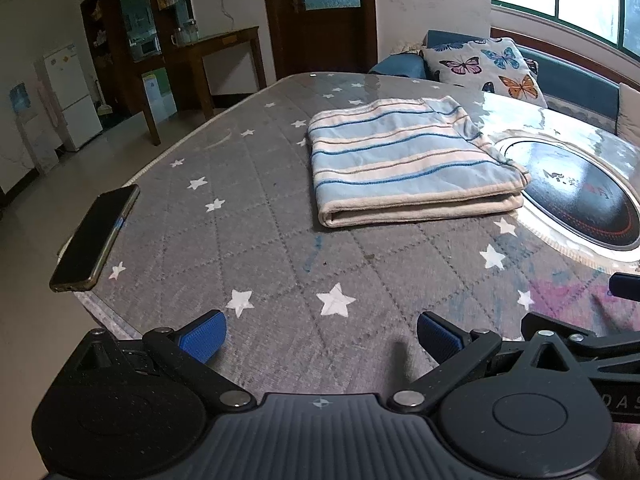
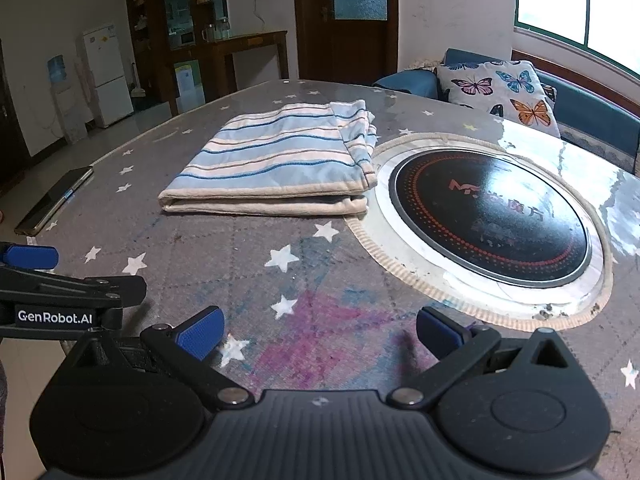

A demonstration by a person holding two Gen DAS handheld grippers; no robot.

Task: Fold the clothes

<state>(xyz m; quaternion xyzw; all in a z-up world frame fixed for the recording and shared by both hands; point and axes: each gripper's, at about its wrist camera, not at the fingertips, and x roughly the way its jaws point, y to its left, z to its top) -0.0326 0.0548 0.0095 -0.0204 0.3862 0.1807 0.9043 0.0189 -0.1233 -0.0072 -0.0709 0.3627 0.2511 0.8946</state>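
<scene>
Left claw [image 1: 322,334]: jaws spread wide, nothing between the blue pads [image 1: 203,340]; it sits low over the near part of the counter [image 1: 256,240].
Right claw [image 2: 318,332]: also wide and empty, just beside the left one, over a pink-stained patch of the grey star-print cover.

Folded striped garment [image 1: 404,164]: lies flat ahead of both claws, well apart from them, ahead-right of the left claw and ahead-left of the right. Its thick folded edge faces the claws; looser layered edges on its right side touch the rim of the round black cooktop [image 2: 490,216].

Phone [image 1: 96,236]: ahead-left of the left claw, lying right along the counter's left edge.

Open cover between claws and garment is bare of objects.
</scene>
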